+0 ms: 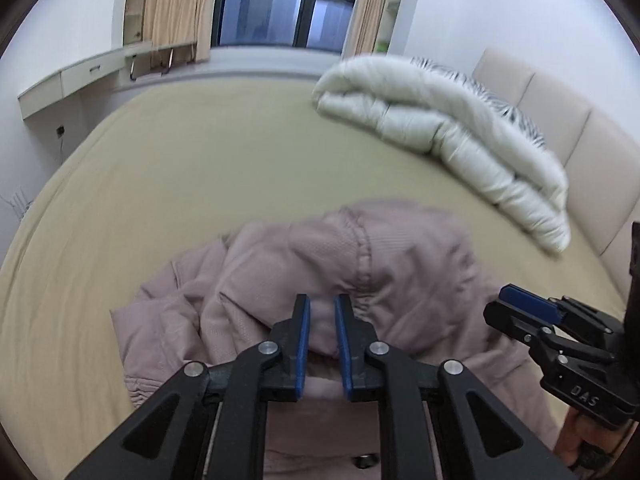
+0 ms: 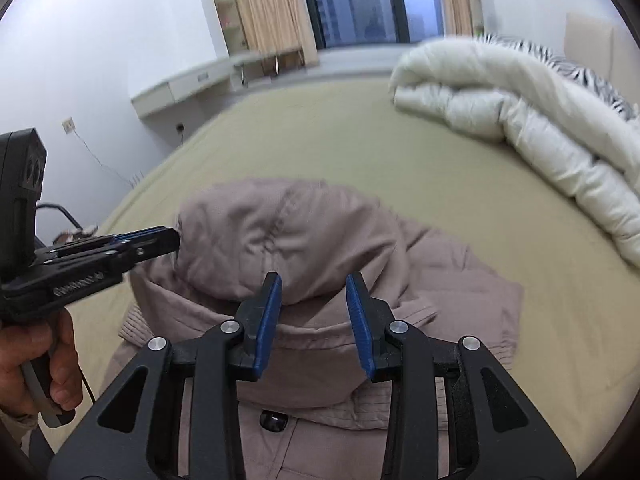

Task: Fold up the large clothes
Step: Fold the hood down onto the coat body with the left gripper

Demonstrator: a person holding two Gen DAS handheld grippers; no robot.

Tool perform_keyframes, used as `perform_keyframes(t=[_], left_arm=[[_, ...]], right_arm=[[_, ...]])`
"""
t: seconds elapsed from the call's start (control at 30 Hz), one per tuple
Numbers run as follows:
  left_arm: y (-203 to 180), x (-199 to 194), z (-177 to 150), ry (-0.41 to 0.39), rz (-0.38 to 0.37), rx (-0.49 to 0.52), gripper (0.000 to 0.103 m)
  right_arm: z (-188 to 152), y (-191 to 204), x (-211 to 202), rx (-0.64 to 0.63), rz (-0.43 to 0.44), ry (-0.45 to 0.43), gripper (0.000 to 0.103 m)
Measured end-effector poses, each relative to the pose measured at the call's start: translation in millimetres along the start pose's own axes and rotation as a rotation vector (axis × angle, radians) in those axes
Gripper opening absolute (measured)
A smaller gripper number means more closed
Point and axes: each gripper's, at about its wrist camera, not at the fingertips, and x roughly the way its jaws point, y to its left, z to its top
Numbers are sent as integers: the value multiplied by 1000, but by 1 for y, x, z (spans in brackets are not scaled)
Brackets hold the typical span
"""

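Observation:
A dusty pink hooded coat (image 1: 360,264) lies crumpled on the beige bed, its hood (image 2: 280,232) bunched up toward the far side. My left gripper (image 1: 322,304) hovers over the hood edge with a narrow gap between its blue pads, nothing held; it shows from the side in the right wrist view (image 2: 160,240), beside the hood. My right gripper (image 2: 314,284) is open above the coat's collar, empty; it shows at the right in the left wrist view (image 1: 520,300). A dark button (image 2: 273,420) shows on the coat front below.
A folded white quilt (image 1: 460,136) with a zebra-print pillow (image 2: 592,76) behind it lies at the bed's far right by the padded headboard (image 1: 560,120). A wall shelf (image 1: 72,80) and curtained window (image 1: 288,0) stand beyond the bed (image 1: 200,160).

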Motion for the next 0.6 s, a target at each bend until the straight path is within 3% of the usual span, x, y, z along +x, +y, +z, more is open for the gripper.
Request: perform_keyframes(t=[0.1, 0.2, 0.47, 0.6], left_arm=[[15, 37, -25, 105, 26, -30, 13], [27, 56, -46, 148, 27, -50, 5], [25, 89, -51, 184, 12, -45, 5], [27, 68, -39, 200, 3, -82, 4]], right_arm=[[-11, -10, 44, 24, -18, 110, 33], [-31, -21, 77, 32, -51, 189, 33], [-56, -22, 108, -24, -87, 189, 32], [-41, -21, 105, -16, -87, 248, 27]])
